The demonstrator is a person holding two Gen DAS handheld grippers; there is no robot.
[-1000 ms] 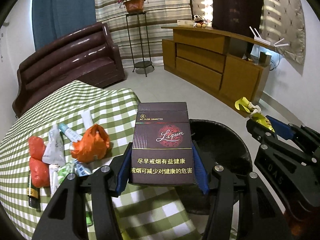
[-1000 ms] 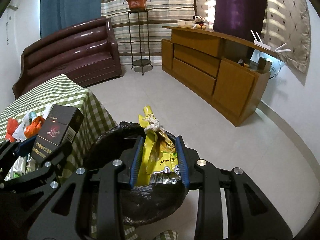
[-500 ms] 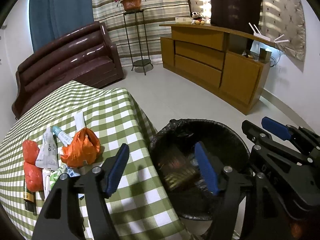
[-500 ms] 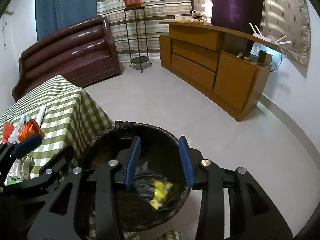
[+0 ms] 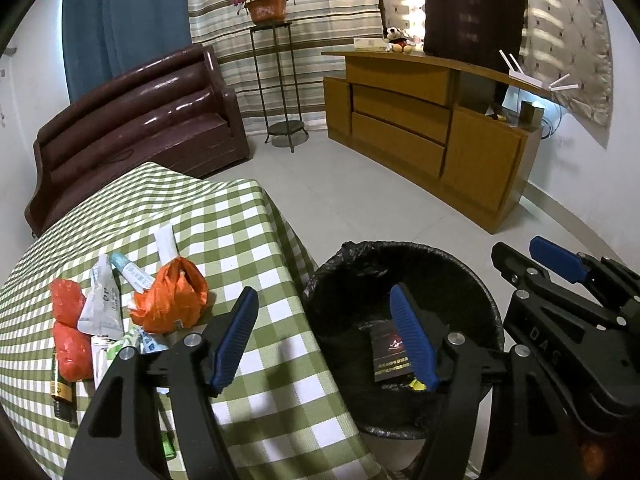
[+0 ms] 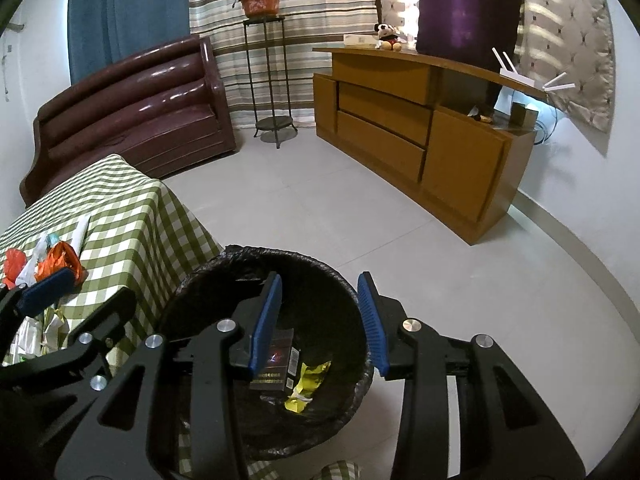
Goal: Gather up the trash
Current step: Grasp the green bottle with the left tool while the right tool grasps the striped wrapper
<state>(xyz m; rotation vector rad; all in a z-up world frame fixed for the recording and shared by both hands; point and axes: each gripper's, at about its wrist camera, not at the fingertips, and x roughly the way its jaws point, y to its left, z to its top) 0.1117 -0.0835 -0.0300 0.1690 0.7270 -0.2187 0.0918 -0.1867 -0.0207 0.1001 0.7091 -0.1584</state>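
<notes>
1. The mouth of the bin [image 6: 224, 258] is left uncovered, and only a dark box [image 6: 276, 360] and a yellow wrapper [image 6: 308, 380] are seen at its bottom.
2. The bin's left side is closed off by the bench [image 5: 224, 216], which stands just beside it.
3. The floor [image 6: 360, 208] toward the cabinet [image 6: 460, 168] is left free.
4. The near corner of the bench is taken up by the orange bag [image 5: 168, 300] and the packets [image 5: 102, 304] around it.

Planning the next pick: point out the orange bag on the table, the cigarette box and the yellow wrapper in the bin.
orange bag [image 5: 170, 302], left wrist view, middle of its crumpled body.
cigarette box [image 6: 276, 356], right wrist view, dark front face.
yellow wrapper [image 6: 308, 384], right wrist view, centre of foil.
</notes>
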